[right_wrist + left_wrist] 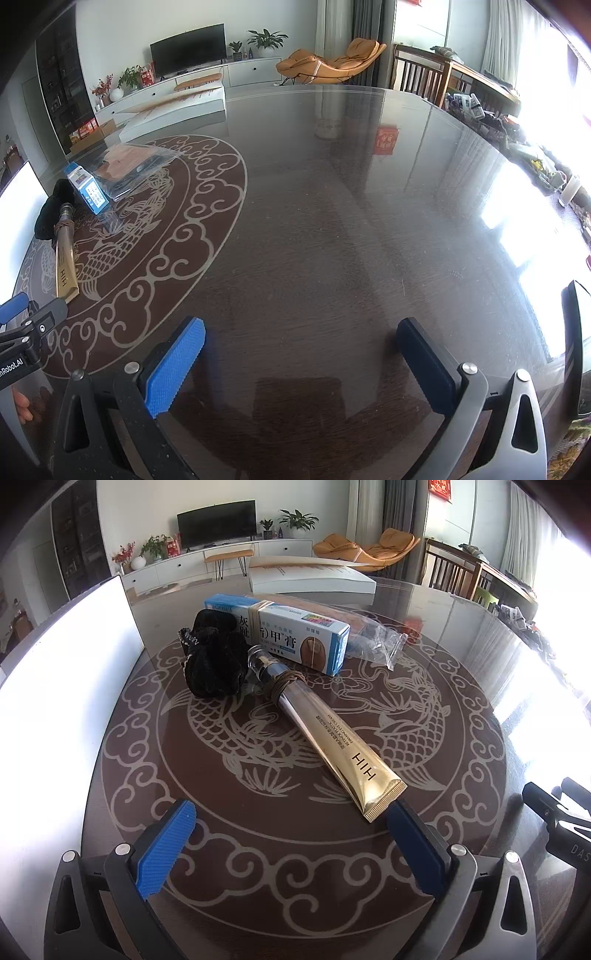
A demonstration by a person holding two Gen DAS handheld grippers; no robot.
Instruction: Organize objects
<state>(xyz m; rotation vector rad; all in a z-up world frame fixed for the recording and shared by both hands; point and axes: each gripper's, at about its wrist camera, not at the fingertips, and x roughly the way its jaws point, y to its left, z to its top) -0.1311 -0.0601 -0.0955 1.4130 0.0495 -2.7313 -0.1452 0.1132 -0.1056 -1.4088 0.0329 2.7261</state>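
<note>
Here, left gripper point(291, 834) jaws apart near gold tube point(332, 746); right gripper point(301, 363) likewise.

Tube point(325, 734) before box point(291, 631), pouch point(214, 661) seemingly touching.

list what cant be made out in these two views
- Black pouch: contents hidden in both views; its cloth is gathered shut.
- Clear bag: left wrist view, the blue box covers most of it.
- Gold tube: right wrist view, small print too tiny.
- Left tongs and right tongs: open, empty.
</note>
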